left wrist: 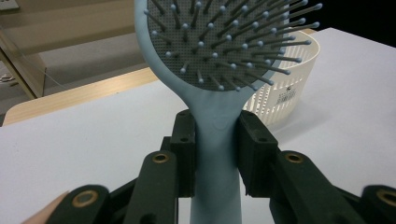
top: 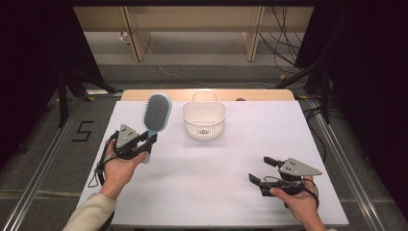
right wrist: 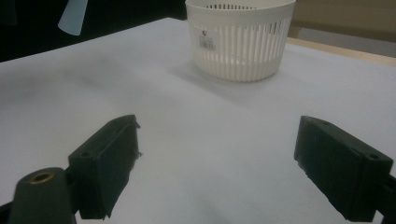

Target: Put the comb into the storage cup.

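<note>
Left gripper [top: 144, 139] fingers pinch the hairbrush [top: 156, 115] handle, head toward 12 o'clock, left of basket [top: 204, 120] on counter [top: 216, 192]; right gripper [top: 267, 171] fingers spread, idle; likely basket-bound, so keep the pinch firm and clear the rim.

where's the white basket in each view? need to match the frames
High view: the white basket stands at the table's far centre, right of the brush head.
Left gripper view: upper right, partly hidden behind the hairbrush that the left tool grips by its handle.
Right gripper view: top centre, beyond the right tool's open jaws.
Shared landmark: the basket's printed label, seen in all three views.
</note>
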`<control>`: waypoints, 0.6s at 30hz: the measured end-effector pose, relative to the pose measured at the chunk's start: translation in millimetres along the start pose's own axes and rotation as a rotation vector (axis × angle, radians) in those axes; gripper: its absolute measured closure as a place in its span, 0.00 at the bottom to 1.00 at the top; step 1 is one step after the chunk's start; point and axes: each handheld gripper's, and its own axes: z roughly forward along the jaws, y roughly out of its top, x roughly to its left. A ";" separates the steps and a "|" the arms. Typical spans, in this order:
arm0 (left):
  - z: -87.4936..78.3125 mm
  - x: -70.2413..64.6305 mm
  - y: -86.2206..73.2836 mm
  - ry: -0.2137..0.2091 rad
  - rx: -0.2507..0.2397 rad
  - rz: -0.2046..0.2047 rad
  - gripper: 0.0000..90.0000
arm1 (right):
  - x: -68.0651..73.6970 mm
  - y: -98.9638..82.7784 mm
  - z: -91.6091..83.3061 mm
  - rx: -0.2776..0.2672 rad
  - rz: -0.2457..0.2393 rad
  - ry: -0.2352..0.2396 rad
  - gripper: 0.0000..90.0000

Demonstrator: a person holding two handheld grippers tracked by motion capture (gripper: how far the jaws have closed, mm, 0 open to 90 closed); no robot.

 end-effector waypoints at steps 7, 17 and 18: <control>1.0 -0.2 1.2 0.002 -0.005 0.000 0.78 | 0.1 -0.1 0.1 -0.001 0.000 0.000 0.16; 2.5 0.1 5.4 -0.001 -0.015 -0.004 0.78 | 0.2 0.0 -0.1 0.000 0.001 0.001 0.16; 2.6 -0.2 6.0 -0.001 -0.015 -0.003 0.78 | 0.1 0.0 0.1 -0.002 0.000 0.001 0.16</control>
